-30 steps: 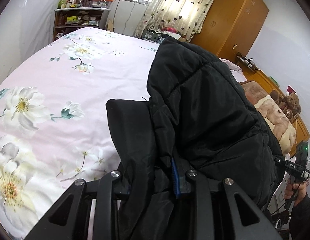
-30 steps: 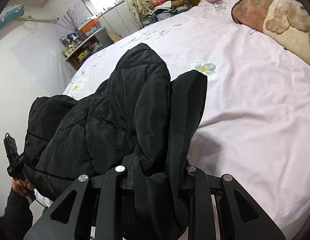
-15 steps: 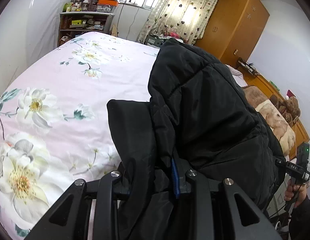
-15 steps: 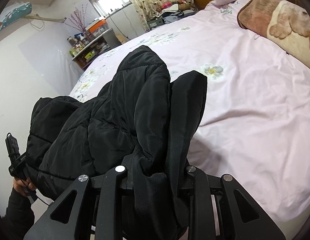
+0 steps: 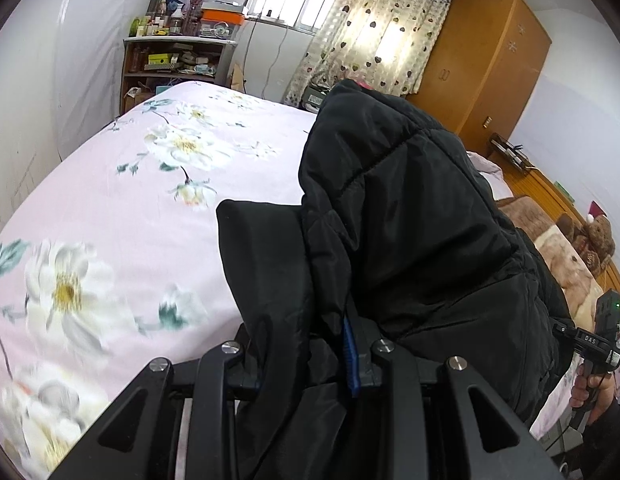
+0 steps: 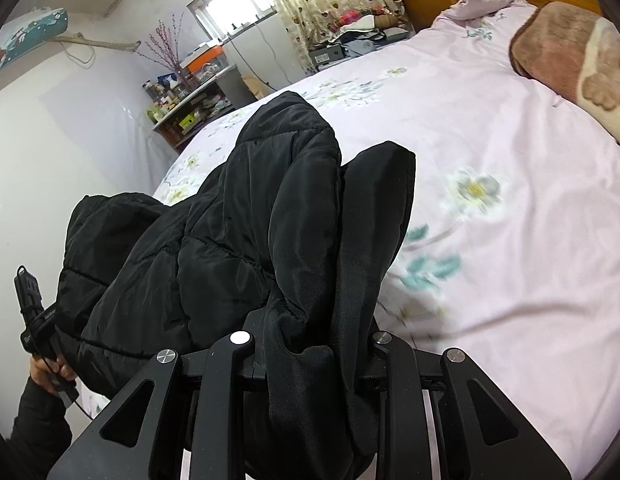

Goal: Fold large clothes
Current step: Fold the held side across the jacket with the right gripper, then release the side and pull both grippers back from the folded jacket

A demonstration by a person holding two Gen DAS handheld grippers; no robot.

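Observation:
A black quilted jacket (image 5: pixel 409 232) hangs bunched between my two grippers above the pink flowered bed (image 5: pixel 122 208). My left gripper (image 5: pixel 306 364) is shut on one edge of the jacket; its flat black cuff sticks up on the left, and a blue tab shows at the right finger. In the right wrist view my right gripper (image 6: pixel 310 344) is shut on the other edge of the jacket (image 6: pixel 214 248), with folds draped over its fingers. The fingertips of both are hidden by cloth. Each view shows the other gripper's handle in a hand at the frame edge.
A brown plush blanket (image 6: pixel 565 52) and a teddy bear (image 5: pixel 597 236) lie at the head of the bed. A cluttered shelf (image 5: pixel 178 60), a curtained window (image 5: pixel 369 36) and a wooden wardrobe (image 5: pixel 485 64) stand beyond the bed's far side.
Both grippers have carried the jacket forward over the bed and slightly up; the flower prints have slid toward the near edge. The grips on the jacket are unchanged.

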